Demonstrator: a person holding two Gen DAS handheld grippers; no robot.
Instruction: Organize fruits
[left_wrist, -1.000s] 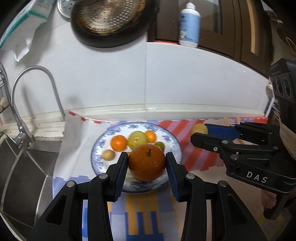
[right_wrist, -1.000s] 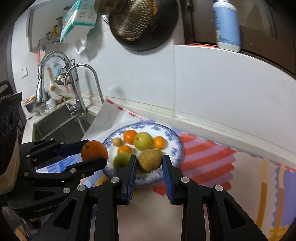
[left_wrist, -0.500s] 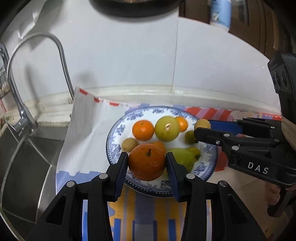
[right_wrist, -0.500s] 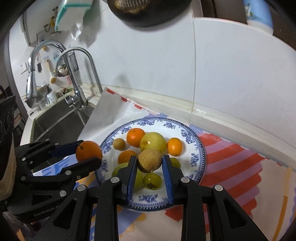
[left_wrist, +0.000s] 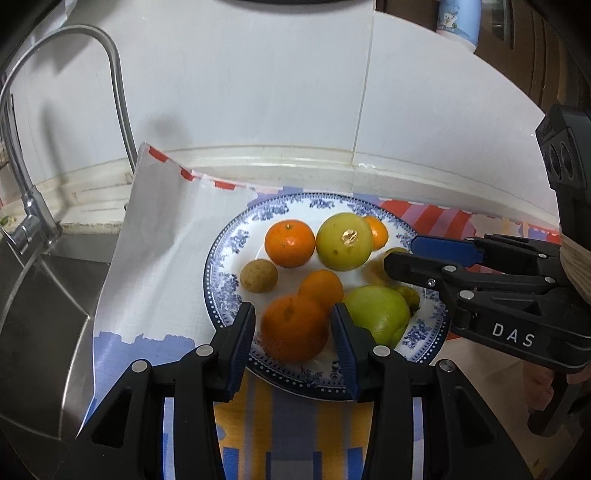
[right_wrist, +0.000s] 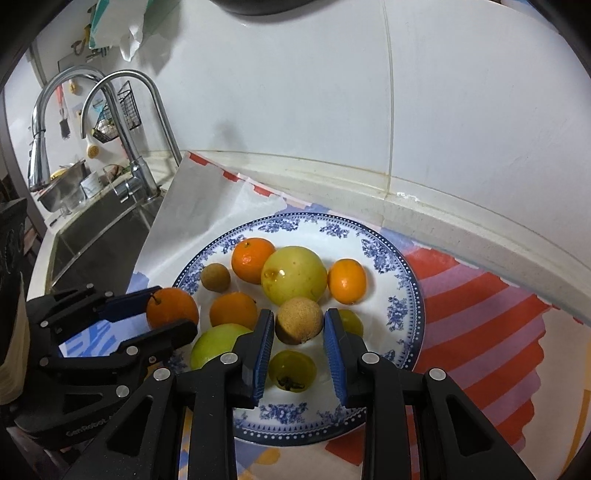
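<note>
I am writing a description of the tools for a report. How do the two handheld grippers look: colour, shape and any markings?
Both grippers are black plastic with two long fingers, blue ribbed pads on the inner faces and silver round rivets at the joints. The left gripper carries faint embossed lettering on its body, not readable. The right gripper shows white letters "DAS" on its side, with pale cord wound behind.

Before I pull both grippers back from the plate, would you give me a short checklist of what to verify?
1. Right gripper off the brown fruit: jaws have just been opening, slits show on both sides; ok.
2. Brown fruit settled on the plate: cannot tell.
3. Left gripper off the large orange: slit at one pad; ok.
4. Large orange inside the plate rim: ok.
5. Grippers clear of each other: ok.
</note>
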